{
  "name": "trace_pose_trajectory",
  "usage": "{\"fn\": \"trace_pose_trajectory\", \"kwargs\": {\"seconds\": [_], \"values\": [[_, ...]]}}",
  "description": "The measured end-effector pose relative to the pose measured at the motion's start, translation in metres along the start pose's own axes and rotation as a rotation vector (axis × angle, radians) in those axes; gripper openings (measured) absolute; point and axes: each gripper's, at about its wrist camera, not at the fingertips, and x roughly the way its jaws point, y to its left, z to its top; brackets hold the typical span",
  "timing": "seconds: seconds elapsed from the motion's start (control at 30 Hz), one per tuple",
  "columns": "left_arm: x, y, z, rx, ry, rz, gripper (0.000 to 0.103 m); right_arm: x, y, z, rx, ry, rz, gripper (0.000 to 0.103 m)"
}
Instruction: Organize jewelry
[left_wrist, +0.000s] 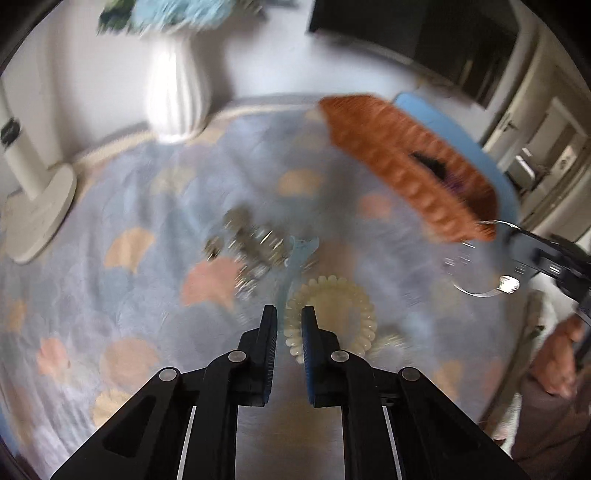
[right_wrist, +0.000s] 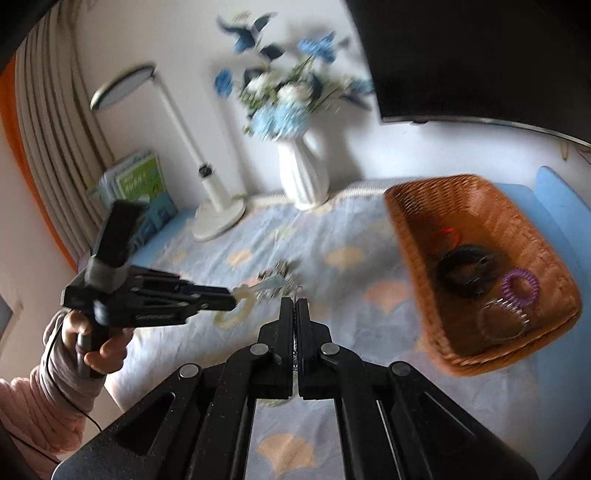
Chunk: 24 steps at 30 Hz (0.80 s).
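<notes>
My left gripper (left_wrist: 289, 314) is shut on the left edge of a cream spiral hair tie (left_wrist: 332, 314), which hangs from its tip (right_wrist: 231, 299) just above the patterned cloth (right_wrist: 351, 295). At the right edge of the left wrist view, my right gripper (left_wrist: 513, 234) is shut on a thin silver bangle (left_wrist: 474, 291). In its own view its jaws (right_wrist: 294, 302) stand pressed together. Blurred silver jewelry (left_wrist: 251, 240) and a pale blue clip (left_wrist: 301, 251) lie on the cloth. The orange wicker basket (right_wrist: 413, 240) holds a black ring (right_wrist: 465, 269), a purple spiral tie (right_wrist: 519, 286) and a clear ring (right_wrist: 502, 321).
A white vase (right_wrist: 303, 177) with blue flowers stands at the back of the cloth. A white desk lamp (right_wrist: 218, 218) and some books (right_wrist: 144, 184) are to its left. A dark screen (right_wrist: 480, 55) hangs at the upper right. A person's hand (right_wrist: 99, 347) grips the left tool.
</notes>
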Motion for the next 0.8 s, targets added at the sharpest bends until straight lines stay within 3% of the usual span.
{"fn": "trace_pose_trajectory", "kwargs": {"seconds": [0.17, 0.27, 0.33, 0.5, 0.8], "values": [[-0.019, -0.016, 0.017, 0.030, -0.037, -0.088, 0.014, -0.018, -0.026, 0.005, 0.046, -0.034, -0.028, 0.001], [-0.001, -0.021, 0.012, 0.061, -0.002, -0.019, 0.014, -0.024, -0.036, 0.000, 0.065, -0.034, -0.039, 0.001], [0.018, -0.018, 0.002, 0.070, 0.056, -0.015, 0.014, -0.026, -0.042, -0.003, 0.076, -0.031, -0.036, 0.001], [0.030, -0.014, -0.020, 0.156, 0.076, 0.115, 0.015, -0.018, -0.045, -0.007, 0.083, -0.010, -0.027, 0.002], [0.031, 0.005, -0.032, 0.090, 0.104, 0.062, 0.017, -0.004, -0.036, -0.014, 0.073, 0.010, -0.002, 0.001]]}}
